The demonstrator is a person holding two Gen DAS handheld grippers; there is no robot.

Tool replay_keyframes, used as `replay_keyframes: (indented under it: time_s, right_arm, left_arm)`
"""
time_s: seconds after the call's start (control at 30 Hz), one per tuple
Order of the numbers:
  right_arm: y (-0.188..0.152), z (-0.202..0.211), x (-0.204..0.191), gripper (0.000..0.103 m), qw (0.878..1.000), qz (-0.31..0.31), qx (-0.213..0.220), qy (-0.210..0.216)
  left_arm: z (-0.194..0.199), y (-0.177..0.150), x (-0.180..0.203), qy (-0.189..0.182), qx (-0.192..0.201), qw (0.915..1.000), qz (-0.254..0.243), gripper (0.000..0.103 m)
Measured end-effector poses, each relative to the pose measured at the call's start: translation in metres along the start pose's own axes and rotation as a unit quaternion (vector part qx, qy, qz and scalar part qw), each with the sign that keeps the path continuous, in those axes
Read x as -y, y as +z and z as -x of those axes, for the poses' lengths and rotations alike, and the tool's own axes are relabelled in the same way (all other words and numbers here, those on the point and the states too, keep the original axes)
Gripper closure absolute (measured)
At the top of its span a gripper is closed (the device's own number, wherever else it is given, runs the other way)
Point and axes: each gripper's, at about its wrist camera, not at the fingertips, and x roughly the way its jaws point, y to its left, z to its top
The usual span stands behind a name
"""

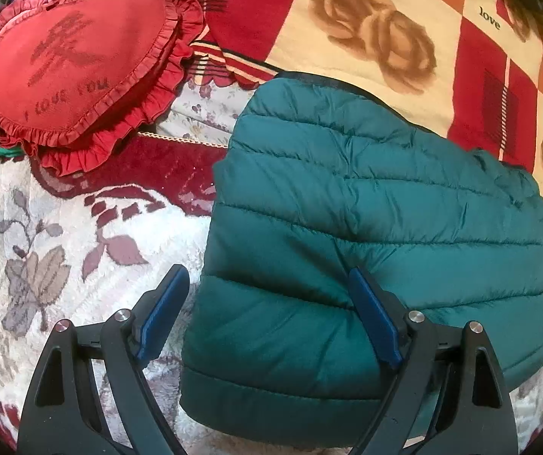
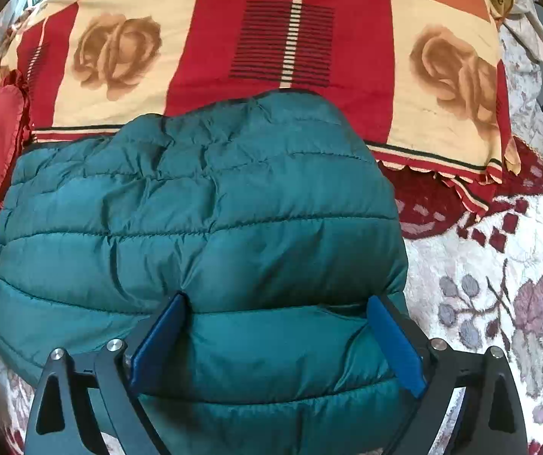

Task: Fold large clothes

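While the floral blanket (image 1: pixel 62 227) takes up most of the bed, with the checked rose quilt (image 2: pixel 203 38) across the far side and a red heart cushion (image 1: pixel 77 64) off to the left, the green puffer jacket (image 1: pixel 366 208) lies folded into a compact bundle on the near part, far edge against the quilt. Long axis looks to run left-right across both views; quilting seams run that way too. Left gripper (image 1: pixel 269 322) sits at the jacket's left end: fingers wide apart, left one over bare blanket, right one over the padding, nothing pinched. Right gripper (image 2: pixel 277 337) is over the right end, fingers spread wide with a puffed section bulging between them; pads look beside the fabric, not squeezing it. Both are at the near hem, pointing down and away. Neither is clearly nearer. Judgement: fold looks about done; any next fold would go end over end.
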Motion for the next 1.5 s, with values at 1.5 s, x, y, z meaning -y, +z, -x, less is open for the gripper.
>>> replay_keyframes:
  time_s: [1.5]
  right_arm:
    - [-0.014,-0.011,0.075,0.001,0.981,-0.096,-0.08,0.151]
  left_arm:
    - [0.001,-0.015,-0.059,-0.161,-0.117,0.9741,0.108,0.016]
